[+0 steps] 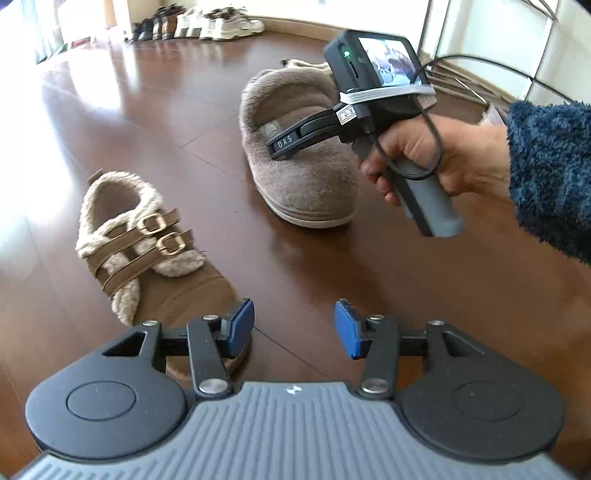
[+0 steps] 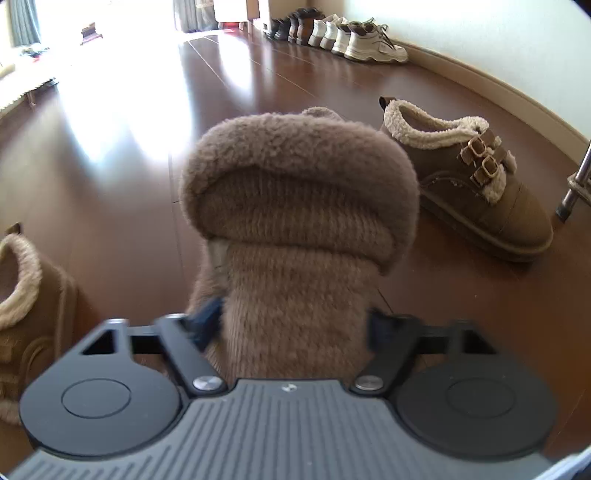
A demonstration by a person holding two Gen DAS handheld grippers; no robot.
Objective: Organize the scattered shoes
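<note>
A grey-brown fuzzy slipper (image 1: pixel 303 177) rests on the dark wood floor (image 1: pixel 147 110). My right gripper (image 1: pixel 275 147), held by a hand in a blue fleece sleeve, reaches into its opening. In the right wrist view the slipper's upper (image 2: pixel 295 258) is pinched narrow between the fingers of that gripper (image 2: pixel 291 328), whose pads touch both its sides. A brown fleece-lined shoe with two buckles (image 1: pixel 147 251) lies at the lower left, its toe under my left gripper's left finger. My left gripper (image 1: pixel 294 326) stands open over bare floor. Its mate (image 2: pixel 469 184) sits to the slipper's right.
A row of several shoes (image 1: pixel 199 24) (image 2: pixel 332 35) lines the far wall by the baseboard. Cables (image 1: pixel 480 81) trail at the upper right near white panels. A metal leg (image 2: pixel 576 177) stands at the right edge. Bright sun glare covers the floor at the left.
</note>
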